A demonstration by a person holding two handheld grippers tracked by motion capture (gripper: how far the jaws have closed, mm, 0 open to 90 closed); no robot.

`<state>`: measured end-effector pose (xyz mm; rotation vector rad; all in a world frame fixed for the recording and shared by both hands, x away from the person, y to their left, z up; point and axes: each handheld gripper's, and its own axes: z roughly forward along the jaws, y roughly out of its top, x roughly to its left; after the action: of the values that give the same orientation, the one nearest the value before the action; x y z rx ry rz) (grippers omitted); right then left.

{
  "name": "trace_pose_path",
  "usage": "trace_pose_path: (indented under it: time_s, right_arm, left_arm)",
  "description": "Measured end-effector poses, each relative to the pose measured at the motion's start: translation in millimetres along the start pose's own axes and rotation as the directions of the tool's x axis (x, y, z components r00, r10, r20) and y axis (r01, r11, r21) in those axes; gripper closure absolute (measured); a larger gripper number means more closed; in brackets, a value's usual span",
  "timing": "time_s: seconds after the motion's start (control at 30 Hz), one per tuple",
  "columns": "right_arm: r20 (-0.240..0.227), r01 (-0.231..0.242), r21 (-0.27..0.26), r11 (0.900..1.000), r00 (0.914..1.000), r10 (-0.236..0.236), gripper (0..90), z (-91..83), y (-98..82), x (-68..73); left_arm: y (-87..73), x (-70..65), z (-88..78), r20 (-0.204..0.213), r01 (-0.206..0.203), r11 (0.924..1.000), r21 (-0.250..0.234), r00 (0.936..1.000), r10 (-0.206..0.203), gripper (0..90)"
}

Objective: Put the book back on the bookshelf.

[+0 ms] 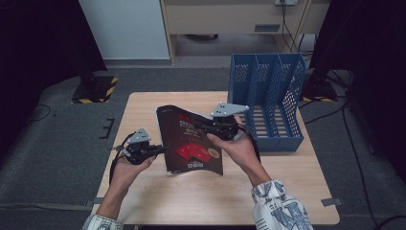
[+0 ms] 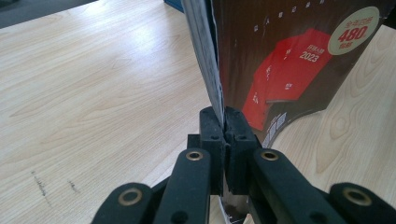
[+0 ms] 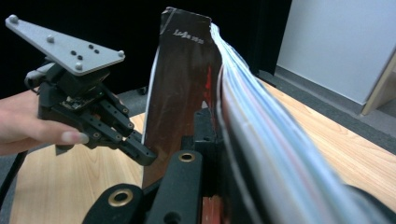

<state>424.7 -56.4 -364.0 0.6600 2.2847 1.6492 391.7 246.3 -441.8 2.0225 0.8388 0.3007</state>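
Grey carpet point(image 1: 57, 158) runs all around a light wooden table point(image 1: 158, 191), with a pale wall panel point(image 1: 125, 28) and beige cabinetry point(image 1: 230, 17) at the far side and dark curtains to the left and right. One blue file rack point(image 1: 268, 103) (three upright slots, perforated walls) stands at the table's far right corner. One magazine point(image 1: 191, 141) with a dark brown cover and a red block on it is held up off the tabletop at the middle, its near edge sagging in a curve. Two grippers are at work, one in each of the person's hands, both patterned sleeves showing at the near edge.

The left gripper point(image 1: 160, 149) sits just left of the magazine, and its jaws are clamped tight on the left edge of the pages, the cover rising straight up out of them in the left gripper view point(image 2: 224, 123). The right gripper point(image 1: 203, 127) comes in from the right, over the magazine's far half; its jaws are pinched on the bundle of pages, which fan past them in the right gripper view point(image 3: 210, 135).
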Motion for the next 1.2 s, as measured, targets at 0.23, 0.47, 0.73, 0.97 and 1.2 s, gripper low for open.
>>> trace_pose_path:
  time_s: [0.23, 0.47, 0.73, 0.97, 1.2]
  right_arm:
    - [0.007, -0.004, -0.022, 1.000, 1.0000, 0.004, 86.9, 0.4, 0.5, 0.3]
    - [0.006, -0.007, -0.036, 0.999, 1.0000, 0.007, 87.1, -0.7, 2.3, 0.5]
    - [0.012, -0.005, -0.042, 0.999, 0.9999, 0.005, 87.1, -1.6, 6.9, 3.1]
    - [0.037, 0.009, -0.049, 0.999, 0.9993, -0.007, 87.1, -2.7, 19.8, 4.5]
    - [0.077, 0.000, -0.059, 0.998, 0.9970, 0.005, 87.1, -4.3, 27.8, 1.4]
  left_arm:
    - [-1.0, 0.2, -0.1, 0.002, 0.005, 1.0000, -0.006, 1.0000, -0.005, 87.4]
    - [-5.4, 4.2, 1.4, -0.017, 0.071, 0.9965, -0.043, 0.9973, -0.072, 67.5]
    - [-12.0, 5.0, 9.4, -0.092, 0.075, 0.9968, -0.027, 0.9928, -0.077, 31.8]
    - [-28.7, 8.2, 20.4, -0.174, 0.101, 0.9947, 0.019, 0.9801, -0.096, 16.6]
    - [-38.3, 14.2, 23.6, -0.192, 0.140, 0.9897, 0.028, 0.9724, -0.133, 5.9]
